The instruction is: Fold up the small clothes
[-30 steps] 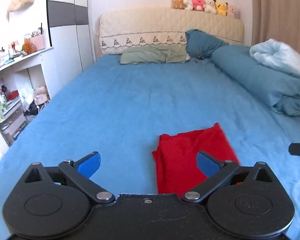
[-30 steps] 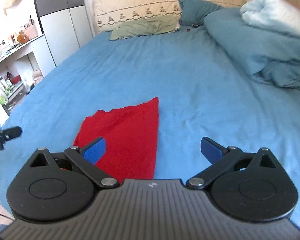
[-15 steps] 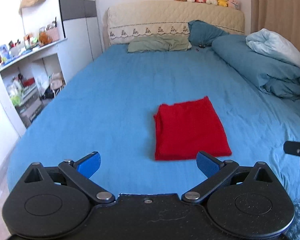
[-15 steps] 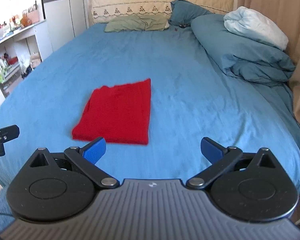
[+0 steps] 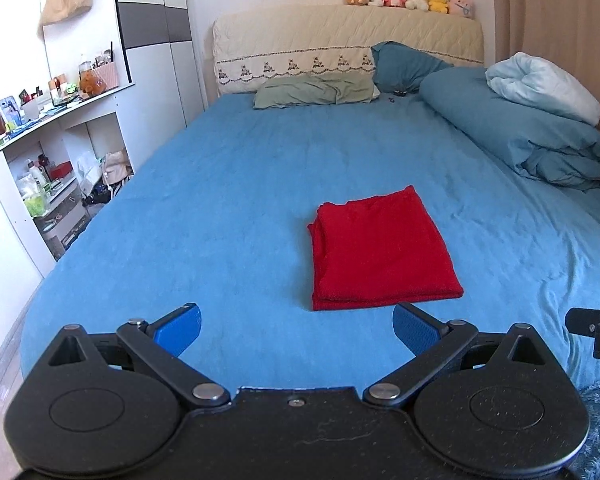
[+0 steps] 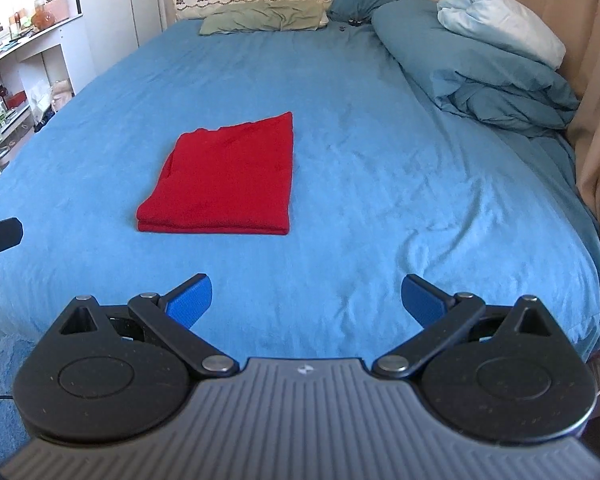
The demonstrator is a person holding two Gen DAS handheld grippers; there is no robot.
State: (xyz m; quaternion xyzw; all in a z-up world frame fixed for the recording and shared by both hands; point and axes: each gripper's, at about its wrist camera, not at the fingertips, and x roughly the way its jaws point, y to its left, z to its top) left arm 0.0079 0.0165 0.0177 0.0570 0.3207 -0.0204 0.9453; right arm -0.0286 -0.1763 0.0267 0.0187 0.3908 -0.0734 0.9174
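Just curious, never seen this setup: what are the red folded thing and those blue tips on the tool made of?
The red folded garment looks like soft matte knit, probably cotton: fuzzy surface, limp layered edges. The left tool's blue fingertips look like ridged rubber or plastic, with a fine grid texture; which one is unclear.
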